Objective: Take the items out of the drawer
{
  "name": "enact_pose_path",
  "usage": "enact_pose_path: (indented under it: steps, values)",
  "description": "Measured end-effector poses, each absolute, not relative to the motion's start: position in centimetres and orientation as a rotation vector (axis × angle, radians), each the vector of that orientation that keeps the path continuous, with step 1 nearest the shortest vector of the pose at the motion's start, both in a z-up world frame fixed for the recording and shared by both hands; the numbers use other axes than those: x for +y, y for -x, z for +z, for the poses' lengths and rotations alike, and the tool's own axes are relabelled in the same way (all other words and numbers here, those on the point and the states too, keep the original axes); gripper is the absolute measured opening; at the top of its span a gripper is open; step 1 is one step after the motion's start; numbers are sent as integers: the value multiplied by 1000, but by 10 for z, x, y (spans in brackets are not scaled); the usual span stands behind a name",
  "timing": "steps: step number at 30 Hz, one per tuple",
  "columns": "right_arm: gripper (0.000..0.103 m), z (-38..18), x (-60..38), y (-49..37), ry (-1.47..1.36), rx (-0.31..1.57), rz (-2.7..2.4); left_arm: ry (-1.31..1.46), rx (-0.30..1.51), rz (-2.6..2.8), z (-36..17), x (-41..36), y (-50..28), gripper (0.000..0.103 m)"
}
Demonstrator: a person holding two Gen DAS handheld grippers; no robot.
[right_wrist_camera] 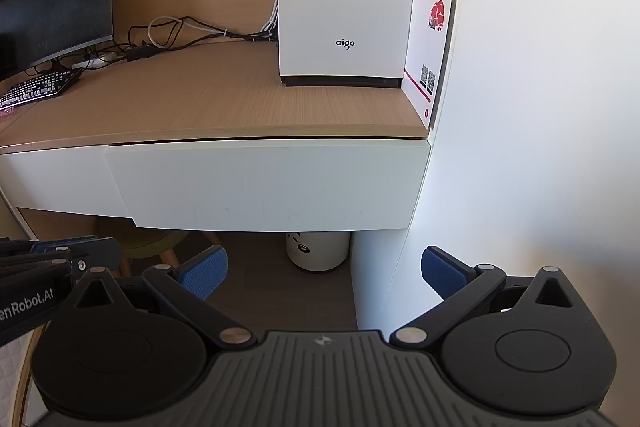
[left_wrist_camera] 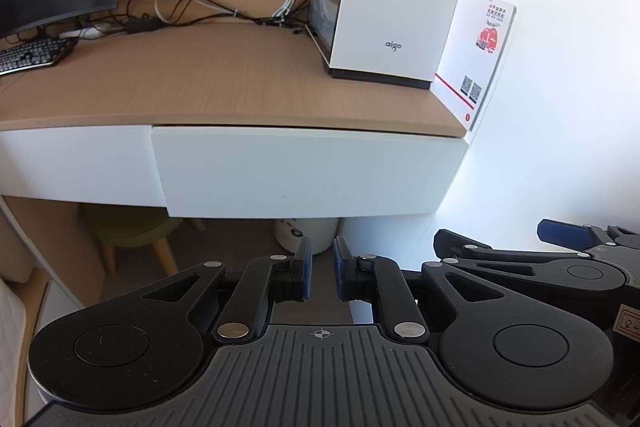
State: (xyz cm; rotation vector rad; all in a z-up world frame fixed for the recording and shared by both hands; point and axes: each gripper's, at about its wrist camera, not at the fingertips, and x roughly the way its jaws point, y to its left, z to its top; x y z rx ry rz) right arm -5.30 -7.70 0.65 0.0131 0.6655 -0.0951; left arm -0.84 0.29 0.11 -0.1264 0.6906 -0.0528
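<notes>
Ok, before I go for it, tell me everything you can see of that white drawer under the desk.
The drawer shows only a plain white front panel, smooth and matte, with no handle or knob visible. It looks shut or nearly so, its front standing slightly proud of the white panel to its left. It sits directly under the wooden desktop, with its right end by the white wall. Nothing touches it; both grippers are short of it. Its contents are hidden.
</notes>
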Motion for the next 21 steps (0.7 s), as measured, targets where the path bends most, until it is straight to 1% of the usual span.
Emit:
enact_pose_path:
  steps: [21]
  values:
    - [103,2,-79,50,-18,679,-103,132,701,-56,-3,1,6,13]
